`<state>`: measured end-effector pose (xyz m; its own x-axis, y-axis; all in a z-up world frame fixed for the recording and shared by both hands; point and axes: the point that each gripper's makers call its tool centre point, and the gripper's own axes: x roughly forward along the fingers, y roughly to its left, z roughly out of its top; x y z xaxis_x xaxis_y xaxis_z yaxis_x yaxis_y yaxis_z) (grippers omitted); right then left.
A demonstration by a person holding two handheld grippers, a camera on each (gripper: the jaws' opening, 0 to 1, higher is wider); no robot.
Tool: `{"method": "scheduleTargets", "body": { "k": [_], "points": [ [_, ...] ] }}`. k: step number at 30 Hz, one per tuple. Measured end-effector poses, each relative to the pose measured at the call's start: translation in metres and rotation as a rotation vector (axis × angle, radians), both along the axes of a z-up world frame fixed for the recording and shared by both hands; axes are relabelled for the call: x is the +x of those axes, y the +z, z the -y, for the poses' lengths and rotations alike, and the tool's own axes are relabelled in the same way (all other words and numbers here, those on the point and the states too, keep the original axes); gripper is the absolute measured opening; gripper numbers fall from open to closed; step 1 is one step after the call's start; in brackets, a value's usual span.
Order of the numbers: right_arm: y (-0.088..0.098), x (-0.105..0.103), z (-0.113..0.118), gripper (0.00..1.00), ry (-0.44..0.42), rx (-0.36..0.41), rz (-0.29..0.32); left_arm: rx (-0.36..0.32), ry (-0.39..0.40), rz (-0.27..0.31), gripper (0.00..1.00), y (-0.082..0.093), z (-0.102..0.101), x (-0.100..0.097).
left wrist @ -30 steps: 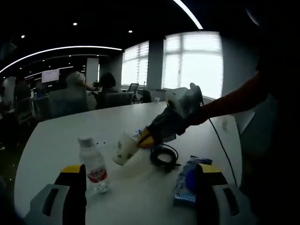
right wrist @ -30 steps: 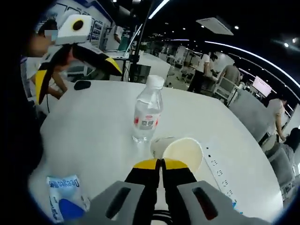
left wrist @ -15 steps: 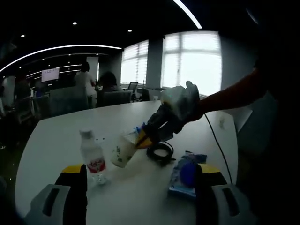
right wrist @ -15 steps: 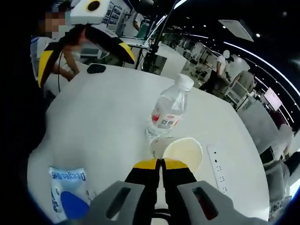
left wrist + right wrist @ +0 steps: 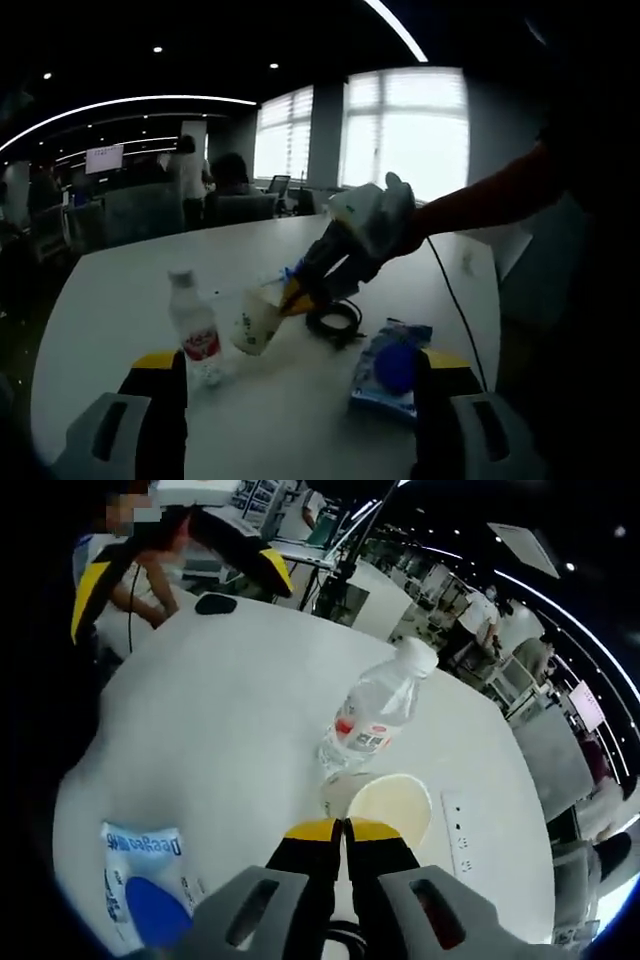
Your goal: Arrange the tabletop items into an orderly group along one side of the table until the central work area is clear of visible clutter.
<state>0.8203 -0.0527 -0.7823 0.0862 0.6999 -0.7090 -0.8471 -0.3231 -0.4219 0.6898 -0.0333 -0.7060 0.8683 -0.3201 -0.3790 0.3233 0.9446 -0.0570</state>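
Note:
My right gripper (image 5: 345, 828) is shut on the rim of a white paper cup (image 5: 390, 808). In the left gripper view the cup (image 5: 254, 320) hangs tilted from that gripper (image 5: 292, 297), just right of a clear water bottle (image 5: 195, 335) with a red label. The bottle (image 5: 375, 720) stands right behind the cup. My left gripper (image 5: 297, 385) is open with nothing between its jaws, held back from the items. Seen from the right gripper view, the left gripper (image 5: 178, 598) is at the upper left, jaws spread. A blue wipes packet (image 5: 385, 368) lies flat near my right jaw.
A coiled black cable (image 5: 335, 322) lies behind the cup on the white table (image 5: 120, 290). A white power strip (image 5: 460, 835) runs to the right of the cup. A black mouse (image 5: 215, 603) sits at the far edge. The packet (image 5: 145, 895) lies at lower left.
The right gripper has kept its hold on the cup and carried it slightly closer to the bottle. Both views shifted and rolled with the hands; the left gripper stayed open.

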Motion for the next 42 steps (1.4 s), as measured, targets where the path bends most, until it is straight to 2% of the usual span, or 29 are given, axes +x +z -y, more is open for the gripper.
{"method": "scheduleTargets", "body": {
  "k": [2,6,11,14,22,26,34,42],
  "points": [
    [0.001,-0.001,0.000,0.00,0.010,-0.009,0.016,-0.003,0.002,-0.001,0.93,-0.001,-0.001,-0.001],
    [0.004,-0.002,-0.002,0.00,-0.003,-0.004,0.007,-0.005,-0.001,-0.003,0.93,-0.002,-0.001,-0.004],
    [-0.002,-0.002,-0.003,0.00,0.005,-0.031,0.026,-0.005,-0.006,-0.004,0.93,-0.003,-0.001,-0.003],
    [-0.002,-0.004,-0.004,0.00,0.040,-0.057,0.069,-0.007,-0.003,0.001,0.92,-0.002,-0.002,-0.002],
    [-0.006,-0.005,-0.006,0.00,0.075,-0.098,0.107,-0.009,0.003,0.000,0.92,-0.001,-0.003,-0.002],
    [-0.013,-0.004,-0.006,0.00,0.112,-0.146,0.154,-0.011,0.006,-0.006,0.92,-0.003,-0.005,-0.004],
    [-0.023,-0.005,-0.011,0.00,0.154,-0.195,0.193,-0.010,0.013,-0.008,0.92,-0.004,-0.011,-0.007],
    [-0.019,-0.010,-0.016,0.00,0.156,-0.185,0.172,-0.013,0.019,-0.010,0.92,-0.005,-0.014,-0.009]
  ]
}}
